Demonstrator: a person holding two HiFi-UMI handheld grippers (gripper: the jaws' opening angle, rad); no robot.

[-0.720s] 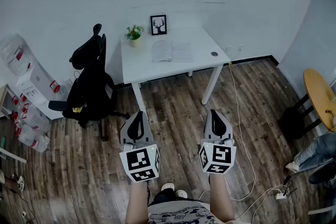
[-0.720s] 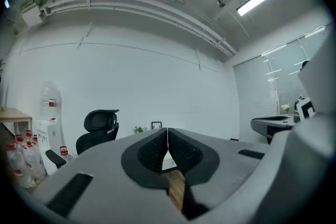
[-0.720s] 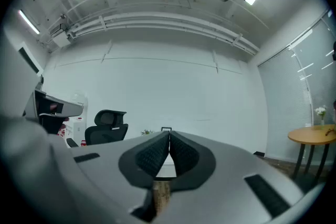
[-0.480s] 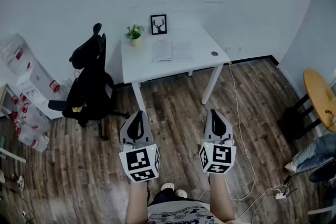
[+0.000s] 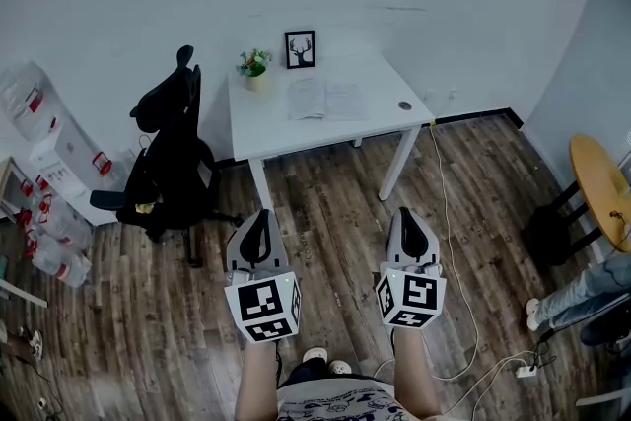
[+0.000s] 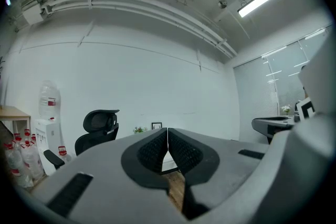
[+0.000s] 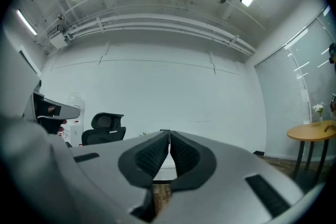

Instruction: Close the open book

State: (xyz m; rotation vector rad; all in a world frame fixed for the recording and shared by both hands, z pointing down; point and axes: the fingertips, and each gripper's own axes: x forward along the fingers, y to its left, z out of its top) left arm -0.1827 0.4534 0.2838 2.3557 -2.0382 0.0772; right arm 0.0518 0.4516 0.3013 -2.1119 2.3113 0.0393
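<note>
An open book (image 5: 325,100) lies flat on the white table (image 5: 286,128) at the far side of the room, pages up. My left gripper (image 5: 258,230) and right gripper (image 5: 410,224) are held level over the wooden floor, well short of the table. Both are shut with nothing between the pads. In the left gripper view the left gripper (image 6: 167,134) has its jaws pressed together, and the table shows small behind them. In the right gripper view the right gripper (image 7: 169,136) is likewise shut and aimed at the table.
A small potted plant (image 5: 253,66) and a framed deer picture (image 5: 300,48) stand at the table's back edge. A black office chair (image 5: 168,163) sits left of the table. A cable (image 5: 449,232) runs across the floor on the right, near a round wooden table (image 5: 597,182).
The view has shifted slightly, so the table and book sit a little lower in the frame. A person's leg at the right edge has moved. Both grippers stay shut.
</note>
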